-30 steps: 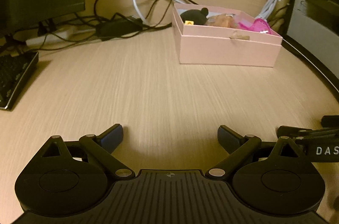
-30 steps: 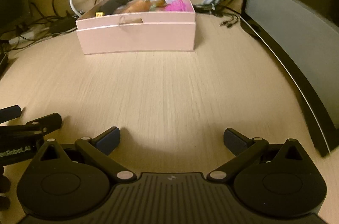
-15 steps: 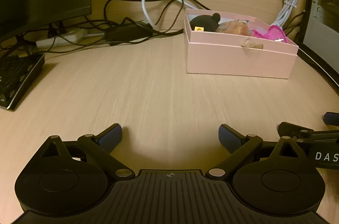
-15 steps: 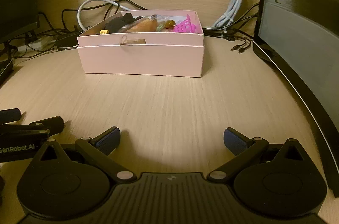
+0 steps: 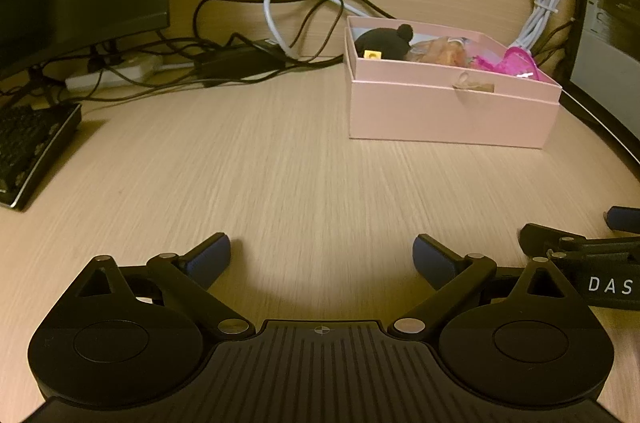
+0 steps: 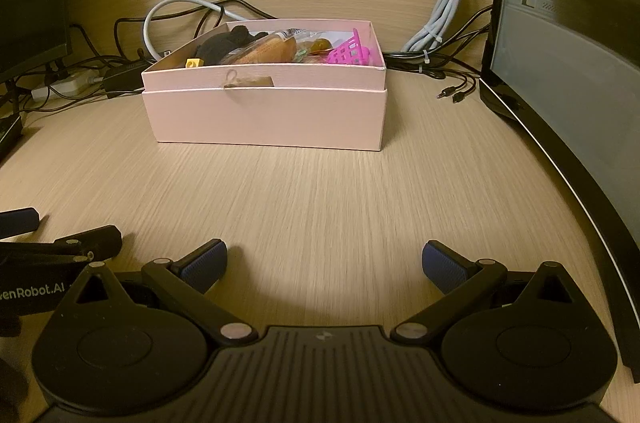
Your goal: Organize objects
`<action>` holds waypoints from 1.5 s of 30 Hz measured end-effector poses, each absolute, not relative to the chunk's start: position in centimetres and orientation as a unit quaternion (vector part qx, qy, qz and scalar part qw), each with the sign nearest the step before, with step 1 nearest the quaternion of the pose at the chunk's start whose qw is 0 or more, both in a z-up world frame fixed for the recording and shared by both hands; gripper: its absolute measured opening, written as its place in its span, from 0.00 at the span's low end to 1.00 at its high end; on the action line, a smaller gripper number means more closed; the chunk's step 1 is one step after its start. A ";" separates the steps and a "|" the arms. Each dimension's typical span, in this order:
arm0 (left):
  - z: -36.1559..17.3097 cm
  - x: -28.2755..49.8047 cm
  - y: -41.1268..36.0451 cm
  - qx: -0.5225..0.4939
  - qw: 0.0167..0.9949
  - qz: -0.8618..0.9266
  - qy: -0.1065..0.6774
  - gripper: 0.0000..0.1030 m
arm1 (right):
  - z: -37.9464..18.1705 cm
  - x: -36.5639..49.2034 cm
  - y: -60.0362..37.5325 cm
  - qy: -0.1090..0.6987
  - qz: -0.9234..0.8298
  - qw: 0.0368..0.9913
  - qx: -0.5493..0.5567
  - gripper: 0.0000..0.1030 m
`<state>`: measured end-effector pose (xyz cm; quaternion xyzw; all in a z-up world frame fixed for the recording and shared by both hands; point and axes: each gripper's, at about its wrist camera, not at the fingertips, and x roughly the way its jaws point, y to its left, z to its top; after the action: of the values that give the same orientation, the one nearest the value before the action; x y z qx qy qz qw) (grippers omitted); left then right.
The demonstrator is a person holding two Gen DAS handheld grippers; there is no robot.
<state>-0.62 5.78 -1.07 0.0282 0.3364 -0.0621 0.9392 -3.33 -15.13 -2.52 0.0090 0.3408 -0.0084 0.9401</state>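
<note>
Nearest me, my left gripper (image 5: 322, 253) and my right gripper (image 6: 323, 260) hover side by side over the wooden desk (image 6: 320, 191), both spread wide and empty. The right one's flank reads "DAS"; the left one's, partly cut off, "enRobot.AI". Well ahead, at twelve o'clock in the right view, stands the pink box (image 6: 266, 117), filled: black plush toy (image 6: 224, 43), yellow block (image 6: 193, 63), pink basket (image 6: 352, 53). Cables (image 5: 248, 35) trail behind, at eleven o'clock.
</note>
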 end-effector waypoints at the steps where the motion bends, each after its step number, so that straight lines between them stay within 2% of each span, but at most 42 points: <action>1: -1.1 -0.6 5.8 0.027 0.939 -0.063 0.336 0.97 | -2.5 -3.3 -15.1 0.341 -0.008 0.940 0.009 1.00; 45: -0.9 -0.6 6.1 0.020 0.939 -0.066 0.336 0.97 | -2.6 -3.3 -15.0 0.341 -0.009 0.940 0.009 1.00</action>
<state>-0.59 6.08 -0.87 0.0197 0.3359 -0.0657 0.9394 -3.34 -15.04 -2.64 0.0089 0.3407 -0.0088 0.9401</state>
